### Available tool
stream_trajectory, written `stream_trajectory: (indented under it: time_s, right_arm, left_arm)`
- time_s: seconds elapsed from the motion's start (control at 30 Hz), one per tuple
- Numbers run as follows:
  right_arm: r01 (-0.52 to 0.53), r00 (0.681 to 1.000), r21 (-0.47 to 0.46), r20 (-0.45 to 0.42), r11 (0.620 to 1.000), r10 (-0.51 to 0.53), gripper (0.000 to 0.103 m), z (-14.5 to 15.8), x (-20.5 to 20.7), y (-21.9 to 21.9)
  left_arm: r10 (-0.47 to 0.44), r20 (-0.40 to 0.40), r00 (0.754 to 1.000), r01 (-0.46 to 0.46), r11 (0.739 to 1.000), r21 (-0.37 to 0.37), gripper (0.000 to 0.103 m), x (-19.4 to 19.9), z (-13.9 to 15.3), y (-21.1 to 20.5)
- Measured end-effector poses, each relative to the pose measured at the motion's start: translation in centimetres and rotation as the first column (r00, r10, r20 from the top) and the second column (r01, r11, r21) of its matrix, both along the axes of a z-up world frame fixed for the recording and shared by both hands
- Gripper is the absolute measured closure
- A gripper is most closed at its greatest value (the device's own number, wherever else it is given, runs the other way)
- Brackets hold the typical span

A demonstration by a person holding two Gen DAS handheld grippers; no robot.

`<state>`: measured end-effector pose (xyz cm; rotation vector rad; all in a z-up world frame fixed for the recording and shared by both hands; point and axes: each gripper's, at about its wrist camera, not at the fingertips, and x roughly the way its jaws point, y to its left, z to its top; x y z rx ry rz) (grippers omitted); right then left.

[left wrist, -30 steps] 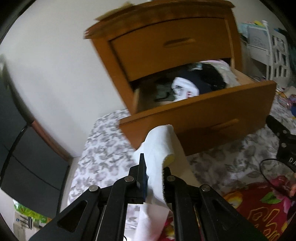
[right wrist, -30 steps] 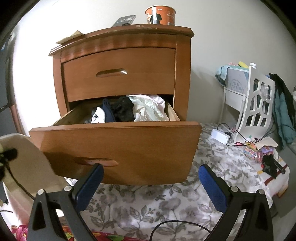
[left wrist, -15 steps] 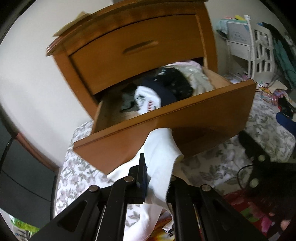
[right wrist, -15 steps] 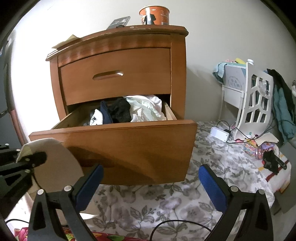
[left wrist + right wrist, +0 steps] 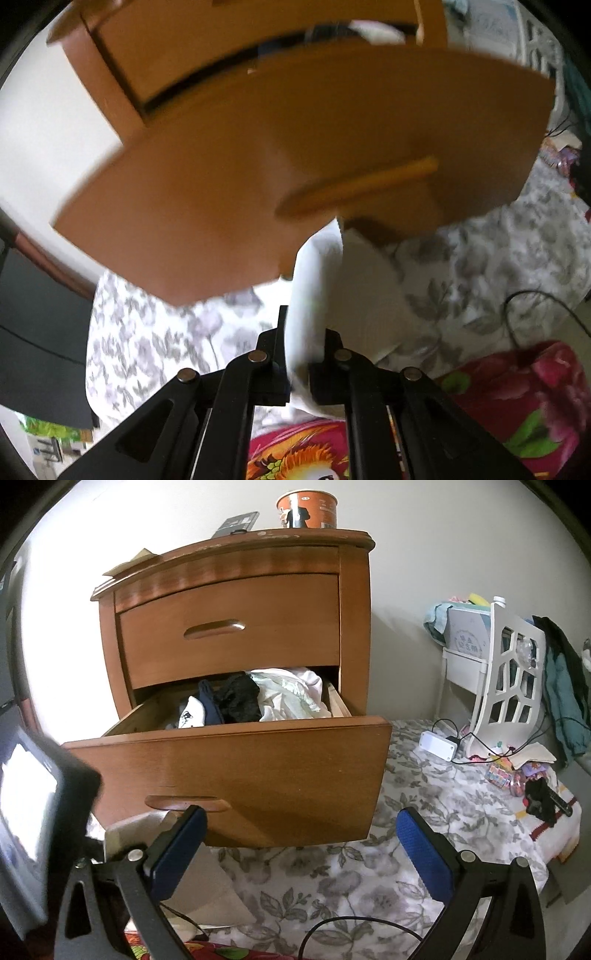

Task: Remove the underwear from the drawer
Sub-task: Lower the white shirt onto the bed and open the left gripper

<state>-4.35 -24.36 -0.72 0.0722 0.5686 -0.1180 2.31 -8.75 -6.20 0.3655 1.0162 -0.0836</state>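
The left wrist view looks steeply down along its tongs [image 5: 303,354], very close under the open drawer [image 5: 295,155] front, which fills most of the blurred frame. The right wrist view sits farther back, facing the nightstand [image 5: 236,602] slightly downward, with the drawer [image 5: 236,775] open towards it. Both views share the drawer front and the floral bedsheet [image 5: 406,849] below.

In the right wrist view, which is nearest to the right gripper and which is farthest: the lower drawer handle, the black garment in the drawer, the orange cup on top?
From the right gripper:
1. Lower drawer handle, just above its left finger.
2. Black garment, inside the open drawer, behind its front.
3. Orange cup, on top of the nightstand, at the back.
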Motion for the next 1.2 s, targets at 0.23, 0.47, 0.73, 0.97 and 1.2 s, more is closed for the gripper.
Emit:
stream_trajectory:
  time_s: [0.23, 0.47, 0.73, 0.97, 1.2]
  right_arm:
    - [-0.004, 1.0, -0.01, -0.004, 1.0, 0.004, 0.0, -0.1, 0.1, 0.2]
    - [-0.007, 1.0, -0.015, -0.008, 1.0, 0.007, 0.0, -0.1, 0.1, 0.3]
    - [-0.017, 1.0, -0.032, -0.015, 0.999, 0.017, 0.0, -0.1, 0.1, 0.7]
    - [-0.031, 0.999, -0.055, -0.02, 0.998, 0.03, 0.0, -0.2, 0.2, 1.2]
    - [-0.041, 0.999, -0.069, -0.026, 0.997, 0.039, 0.0, -0.2, 0.2, 1.5]
  left_arm:
    - [-0.013, -0.029, 0.999, 0.012, 1.0, -0.024, 0.091, -0.3, 1.0, 0.5]
    - [0.0, 0.019, 1.0, 0.001, 0.996, -0.084, 0.057, -1.4, 4.4, 1.8]
    - [0.064, 0.106, 0.992, -0.045, 0.985, -0.168, 0.038, -2.7, 8.8, 4.0]
    - [0.12, 0.174, 0.977, -0.073, 0.965, -0.254, 0.014, -3.6, 11.1, 5.8]
    - [0.166, 0.25, 0.954, -0.076, 0.94, -0.333, 0.001, -4.3, 12.6, 7.2]
